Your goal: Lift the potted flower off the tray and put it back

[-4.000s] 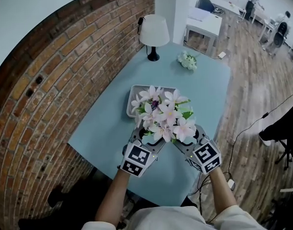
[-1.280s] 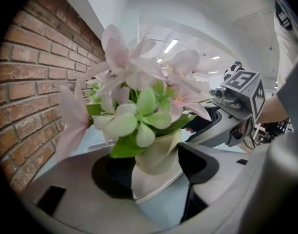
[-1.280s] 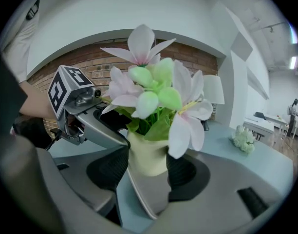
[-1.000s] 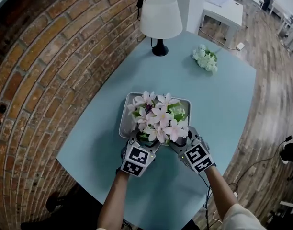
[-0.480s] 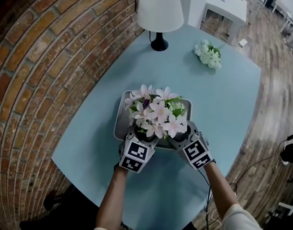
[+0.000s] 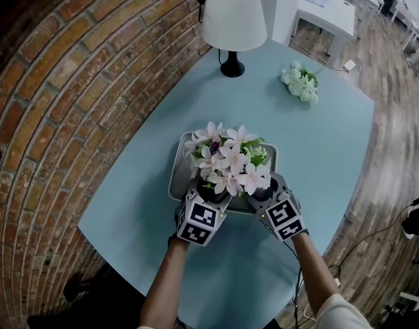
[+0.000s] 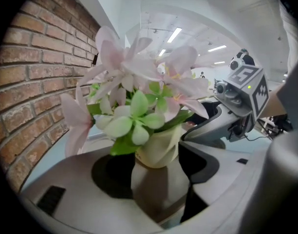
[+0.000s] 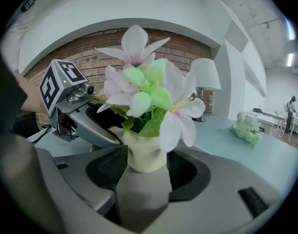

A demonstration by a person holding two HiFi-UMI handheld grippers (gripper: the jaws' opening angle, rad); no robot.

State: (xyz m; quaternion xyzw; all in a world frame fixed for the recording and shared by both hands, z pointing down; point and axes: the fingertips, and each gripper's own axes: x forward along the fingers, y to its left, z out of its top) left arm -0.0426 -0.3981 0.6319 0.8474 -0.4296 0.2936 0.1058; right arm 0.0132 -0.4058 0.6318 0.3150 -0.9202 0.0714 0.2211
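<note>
The potted flower [image 6: 226, 163] is judged set back on the tray [image 6: 181, 168], at its six o'clock edge. It is clasped at seven o'clock by the left gripper [image 6: 212, 192], while the jaws of the right gripper [image 6: 259, 192], at five o'clock, are opening around it. Only release and withdrawal are left.

Both forearms reach in over the near edge of the desk [image 6: 319, 136], roughly parallel, wrists straight. The left gripper [image 6: 207, 196] and right gripper [image 6: 261, 196] are angled downward side by side, tips converging, marker cubes facing up. Left fingers are closed against the pot of the potted flower [image 6: 226, 157]. Right fingers are opening, with the same pot between them and the pads touching its sides.
</note>
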